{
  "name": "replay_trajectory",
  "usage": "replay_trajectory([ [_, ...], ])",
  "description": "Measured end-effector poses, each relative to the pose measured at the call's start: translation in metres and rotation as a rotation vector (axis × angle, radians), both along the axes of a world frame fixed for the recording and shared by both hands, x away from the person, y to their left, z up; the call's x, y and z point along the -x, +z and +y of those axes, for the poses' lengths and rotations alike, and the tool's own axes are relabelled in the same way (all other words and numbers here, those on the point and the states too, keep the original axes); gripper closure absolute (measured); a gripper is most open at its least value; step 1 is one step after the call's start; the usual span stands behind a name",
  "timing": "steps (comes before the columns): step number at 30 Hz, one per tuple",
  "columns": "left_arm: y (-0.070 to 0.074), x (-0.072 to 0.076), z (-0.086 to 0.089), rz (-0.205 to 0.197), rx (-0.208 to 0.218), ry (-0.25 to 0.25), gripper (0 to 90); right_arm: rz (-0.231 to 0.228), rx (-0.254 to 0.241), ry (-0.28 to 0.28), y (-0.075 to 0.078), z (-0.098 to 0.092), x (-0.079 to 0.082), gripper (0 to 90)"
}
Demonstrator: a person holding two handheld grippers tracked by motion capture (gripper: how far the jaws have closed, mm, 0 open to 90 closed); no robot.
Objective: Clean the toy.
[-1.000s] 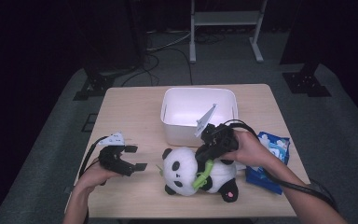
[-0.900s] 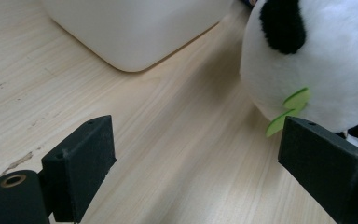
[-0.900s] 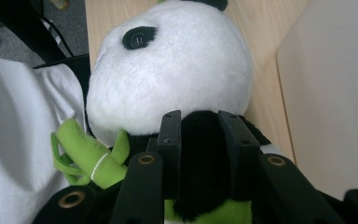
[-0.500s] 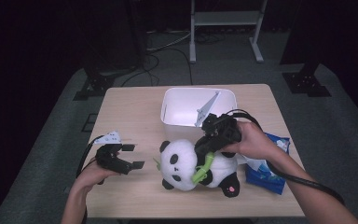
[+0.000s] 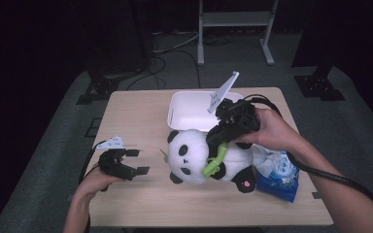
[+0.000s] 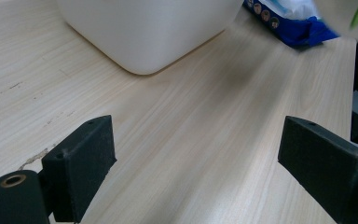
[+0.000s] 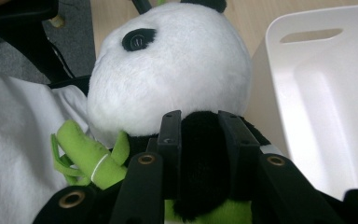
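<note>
A black-and-white plush panda with a green bamboo piece hangs just above the table's middle, tilted, in front of the white bin. My right gripper is shut on the panda's black shoulder; in the right gripper view its jaws pinch the black fur below the white head. My left gripper rests near the table's left front, open with nothing between its fingers, apart from the panda.
A blue packet of wipes lies at the right, partly behind the panda. The white bin stands empty at the back middle. Bare wood lies ahead of the left gripper. A metal stand is on the floor beyond.
My right gripper has lifted the panda and carried it up and slightly left, toward the bin. The left gripper has stayed about where it was.
</note>
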State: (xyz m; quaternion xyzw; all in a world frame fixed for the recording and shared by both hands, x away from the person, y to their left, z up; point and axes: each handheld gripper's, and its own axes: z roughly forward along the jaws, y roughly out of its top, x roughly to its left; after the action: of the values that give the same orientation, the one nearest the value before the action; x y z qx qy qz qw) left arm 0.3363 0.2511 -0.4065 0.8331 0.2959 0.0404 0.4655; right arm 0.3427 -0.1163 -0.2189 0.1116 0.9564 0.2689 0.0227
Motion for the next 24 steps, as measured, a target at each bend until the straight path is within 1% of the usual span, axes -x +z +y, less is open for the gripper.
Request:
replay_trajectory([
  [2,-0.001,-0.001,0.001,0.002,0.002,0.001,9.5,-0.011,-0.001,0.005,0.007,0.000,-0.002,71.1],
  [9,-0.001,-0.001,0.006,0.002,0.010,0.014,9.5,-0.037,0.011,-0.005,0.029,-0.001,-0.009,71.1],
  [12,0.000,-0.002,0.008,-0.001,0.014,0.019,9.5,-0.046,0.011,-0.004,0.039,-0.002,-0.015,71.1],
  [15,0.001,-0.001,0.010,-0.003,0.015,0.022,9.5,-0.052,0.003,-0.016,0.048,-0.005,-0.024,71.1],
  [16,0.001,-0.001,0.010,-0.003,0.015,0.022,9.5,-0.052,0.003,-0.016,0.048,-0.005,-0.024,71.1],
  [17,0.001,-0.002,0.011,-0.005,0.021,0.023,9.5,-0.052,0.002,-0.028,0.054,-0.007,-0.029,71.2],
  [18,0.001,-0.002,0.011,-0.004,0.021,0.024,9.5,-0.053,0.006,-0.033,0.056,-0.007,-0.032,71.2],
  [24,-0.002,-0.003,0.010,0.003,0.016,0.024,9.5,-0.064,0.005,-0.054,0.066,-0.013,-0.056,71.2],
])
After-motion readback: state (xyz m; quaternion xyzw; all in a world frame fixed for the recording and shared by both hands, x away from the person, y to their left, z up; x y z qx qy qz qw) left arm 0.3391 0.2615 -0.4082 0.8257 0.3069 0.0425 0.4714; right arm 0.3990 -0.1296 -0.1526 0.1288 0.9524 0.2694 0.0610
